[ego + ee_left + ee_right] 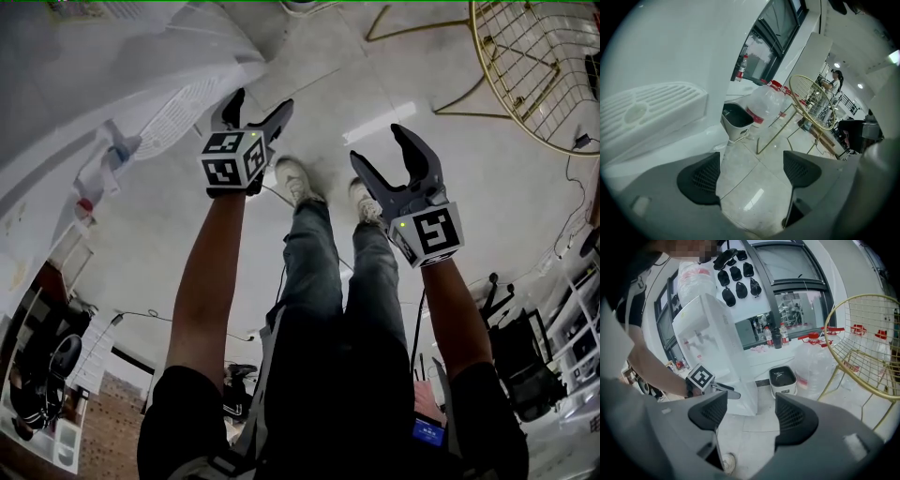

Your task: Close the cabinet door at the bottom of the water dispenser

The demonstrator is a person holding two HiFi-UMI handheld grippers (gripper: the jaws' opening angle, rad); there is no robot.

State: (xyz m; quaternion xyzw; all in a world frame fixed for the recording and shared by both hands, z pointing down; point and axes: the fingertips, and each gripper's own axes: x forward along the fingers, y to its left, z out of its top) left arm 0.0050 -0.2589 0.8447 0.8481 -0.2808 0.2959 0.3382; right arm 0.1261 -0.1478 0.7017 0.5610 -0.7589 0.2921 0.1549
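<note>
The white water dispenser (715,341) stands left of centre in the right gripper view, with a large bottle (696,277) on top. In the head view its taps and ribbed drip tray (178,114) show at the upper left. Its lower front (740,401) is a plain white panel; I cannot tell whether the cabinet door there is ajar. My left gripper (260,101) is open and empty, close beside the dispenser's lower front (723,389). The drip tray (647,110) fills the left of its own view. My right gripper (378,148) hangs open and empty over bare floor, further right.
A gold wire chair (544,75) stands at the right. A small white bin (783,379) and large water bottles (768,105) sit on the floor beyond the dispenser. The person's shoes (298,180) are between the grippers. Cables run across the tiled floor.
</note>
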